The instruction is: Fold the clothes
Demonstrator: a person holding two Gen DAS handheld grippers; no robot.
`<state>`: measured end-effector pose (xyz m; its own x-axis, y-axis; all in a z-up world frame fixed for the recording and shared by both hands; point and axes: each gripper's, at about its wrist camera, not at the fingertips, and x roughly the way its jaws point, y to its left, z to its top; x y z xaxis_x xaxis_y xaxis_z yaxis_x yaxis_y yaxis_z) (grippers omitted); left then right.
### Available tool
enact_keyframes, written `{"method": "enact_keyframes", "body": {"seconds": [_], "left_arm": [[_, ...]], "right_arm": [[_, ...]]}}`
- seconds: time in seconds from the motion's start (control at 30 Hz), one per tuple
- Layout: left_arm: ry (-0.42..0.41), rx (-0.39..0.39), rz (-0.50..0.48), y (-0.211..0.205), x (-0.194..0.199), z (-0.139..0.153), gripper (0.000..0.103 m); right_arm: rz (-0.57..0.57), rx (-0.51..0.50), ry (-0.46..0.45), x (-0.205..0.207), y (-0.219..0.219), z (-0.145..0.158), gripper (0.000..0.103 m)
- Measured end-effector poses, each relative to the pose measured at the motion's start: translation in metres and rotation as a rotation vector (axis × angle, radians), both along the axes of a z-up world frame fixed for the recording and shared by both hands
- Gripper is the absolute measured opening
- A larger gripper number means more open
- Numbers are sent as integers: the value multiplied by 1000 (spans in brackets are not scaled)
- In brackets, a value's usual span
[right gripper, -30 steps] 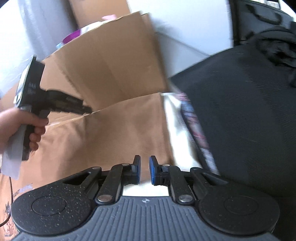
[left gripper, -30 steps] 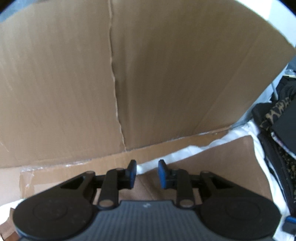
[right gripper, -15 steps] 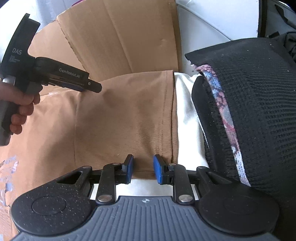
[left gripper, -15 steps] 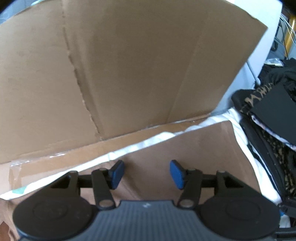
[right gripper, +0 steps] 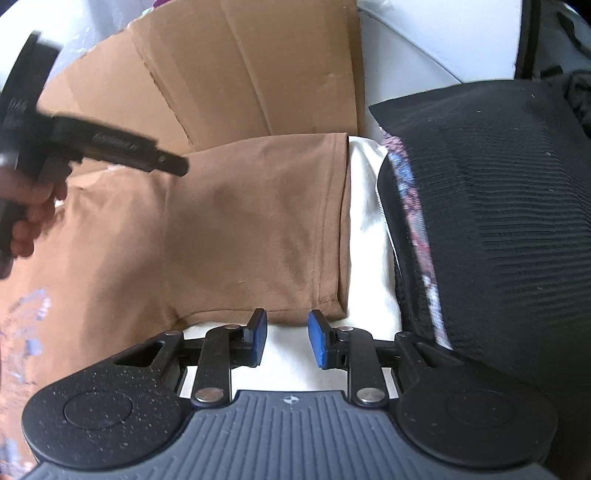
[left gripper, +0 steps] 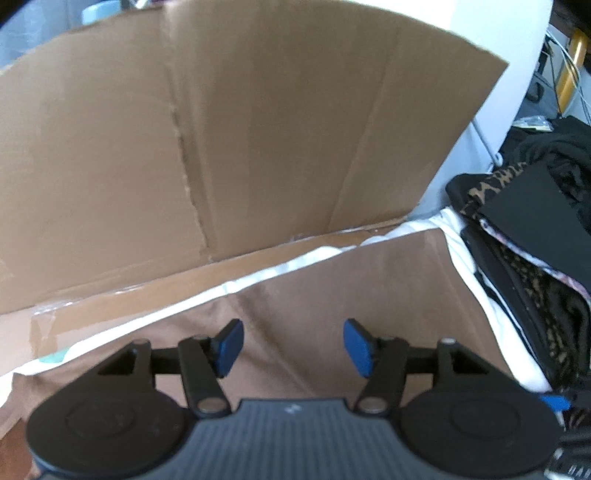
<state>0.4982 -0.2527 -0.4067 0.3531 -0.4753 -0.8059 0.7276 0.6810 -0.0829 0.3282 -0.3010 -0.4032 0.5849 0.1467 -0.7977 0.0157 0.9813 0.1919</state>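
The left gripper (left gripper: 293,347) hovers over the brown shirt (left gripper: 369,295), jaws opening, nothing between them. The right gripper (right gripper: 284,338), jaws also opening and empty, sits just off the shirt's near hem.

Upright cardboard sheet (left gripper: 258,140), white wall (right gripper: 443,33), daylight

Matt brown cloth shirt (right gripper: 240,229), corrugated cardboard (left gripper: 258,129), ribbed black knit (right gripper: 498,221)

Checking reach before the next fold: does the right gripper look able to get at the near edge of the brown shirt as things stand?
Probably yes. The right gripper sits just short of the brown shirt's near edge, its jaws opening with nothing between them and only white sheet beneath. The black clothes pile lies off to the side.
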Motion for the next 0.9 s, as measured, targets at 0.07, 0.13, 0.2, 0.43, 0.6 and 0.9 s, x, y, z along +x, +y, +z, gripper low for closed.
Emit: {"method": "enact_keyframes", "body": {"seconds": [0.07, 0.13, 0.2, 0.43, 0.6, 0.9], "left_arm": [[-5, 7, 5, 10, -3, 9, 63], [-2, 4, 4, 22, -5, 21, 63], [-1, 19, -5, 33, -8, 35, 63], [36, 154, 63, 81, -16, 94, 66], [64, 201, 79, 115, -18, 118, 68], [13, 151, 136, 183, -8, 122, 69]], "right_arm": [[-1, 31, -7, -1, -2, 8, 32], [13, 35, -28, -2, -1, 15, 32], [22, 51, -45, 1, 0, 15, 32], [-78, 64, 7, 22, 4, -10, 32], [-107, -4, 30, 19, 4, -20, 27], [-65, -147, -8, 15, 13, -18, 27]]}}
